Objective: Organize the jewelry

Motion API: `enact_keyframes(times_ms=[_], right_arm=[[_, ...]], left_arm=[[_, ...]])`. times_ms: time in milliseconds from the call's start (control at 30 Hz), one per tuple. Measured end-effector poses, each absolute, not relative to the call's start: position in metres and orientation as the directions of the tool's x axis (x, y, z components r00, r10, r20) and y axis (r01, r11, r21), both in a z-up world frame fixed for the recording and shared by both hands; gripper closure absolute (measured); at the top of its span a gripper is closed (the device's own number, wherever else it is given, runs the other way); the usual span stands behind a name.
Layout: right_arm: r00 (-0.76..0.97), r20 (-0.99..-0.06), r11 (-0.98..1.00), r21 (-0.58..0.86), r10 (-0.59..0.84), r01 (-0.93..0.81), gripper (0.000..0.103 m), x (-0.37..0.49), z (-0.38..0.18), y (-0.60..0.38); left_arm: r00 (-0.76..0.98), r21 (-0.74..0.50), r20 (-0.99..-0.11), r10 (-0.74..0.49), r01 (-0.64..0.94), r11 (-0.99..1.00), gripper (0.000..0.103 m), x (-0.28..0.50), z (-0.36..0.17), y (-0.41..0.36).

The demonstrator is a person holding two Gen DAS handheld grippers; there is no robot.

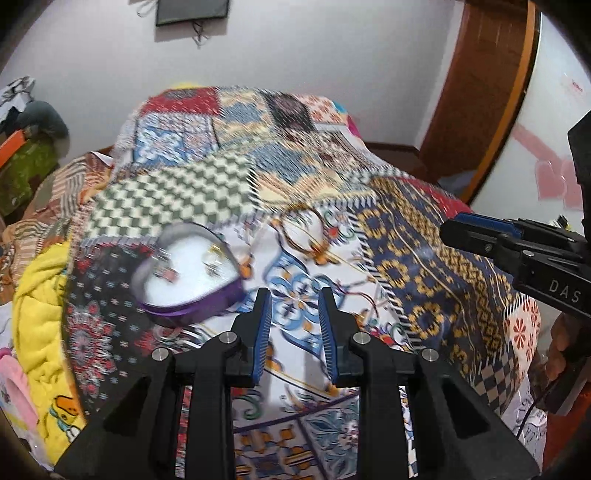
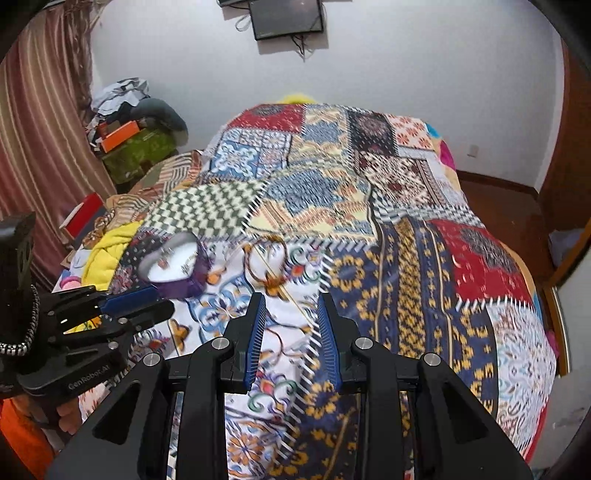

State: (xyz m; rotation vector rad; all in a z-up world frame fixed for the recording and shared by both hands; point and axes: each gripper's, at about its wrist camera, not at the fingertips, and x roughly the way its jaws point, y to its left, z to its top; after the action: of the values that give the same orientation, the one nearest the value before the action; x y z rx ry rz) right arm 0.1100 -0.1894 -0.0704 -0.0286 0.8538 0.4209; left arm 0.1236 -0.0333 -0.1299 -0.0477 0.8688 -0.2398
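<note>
Both my left gripper (image 1: 294,325) and right gripper (image 2: 291,330) hang open and empty; box (image 1: 186,275) holds some pieces, bangle (image 2: 266,264) still on the bed (image 2: 424,258).

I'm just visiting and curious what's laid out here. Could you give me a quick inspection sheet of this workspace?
Surface: bed under a patchwork quilt.
Job's things: purple heart-shaped box, open, white lining, small blurred pieces inside; brown bangle beside it on the quilt.
Clutter: yellow blanket, piled clothes and boxes at the left.
Grippers: left hand-held gripper open, empty; right hand-held gripper open, empty.
Cables: wires dangling under the wall screen.
Surroundings: white wall, striped curtain, wooden door frame.
</note>
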Motion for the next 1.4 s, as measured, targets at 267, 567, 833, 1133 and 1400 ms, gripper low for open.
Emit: enact_keyframes(times_ms=[267, 567, 833, 1133, 1400], right_arm=[[0.552, -0.765, 0.927, 0.157, 0.332, -0.34, 0.077, 0.108, -0.088, -0.206], [0.523, -0.783, 0.927, 0.178, 0.336, -0.329, 0.077, 0.11, -0.103, -0.215], [0.509, -0.789, 0.926, 0.194, 0.344, -0.325, 0.077, 0.113, -0.11, -0.221], [0.488, -0.799, 0.923, 0.205, 0.35, -0.327, 0.077, 0.114, -0.116, -0.221], [0.456, -0.814, 0.913, 0.208, 0.36, -0.35, 0.077, 0.109, -0.12, -0.211]], left_arm=[[0.523, -0.188, -0.803, -0.287, 0.236, 0.953, 0.078, 0.132, -0.161, -0.056], [0.464, -0.2, -0.831, -0.306, 0.265, 0.943, 0.078, 0.146, -0.181, -0.074], [0.439, -0.165, -0.849, -0.294, 0.307, 0.937, 0.078, 0.155, -0.193, -0.092], [0.455, -0.143, -0.846, -0.28, 0.312, 0.939, 0.082, 0.163, -0.198, -0.099], [0.499, -0.183, -0.814, -0.298, 0.266, 0.946, 0.082, 0.157, -0.182, -0.077]])
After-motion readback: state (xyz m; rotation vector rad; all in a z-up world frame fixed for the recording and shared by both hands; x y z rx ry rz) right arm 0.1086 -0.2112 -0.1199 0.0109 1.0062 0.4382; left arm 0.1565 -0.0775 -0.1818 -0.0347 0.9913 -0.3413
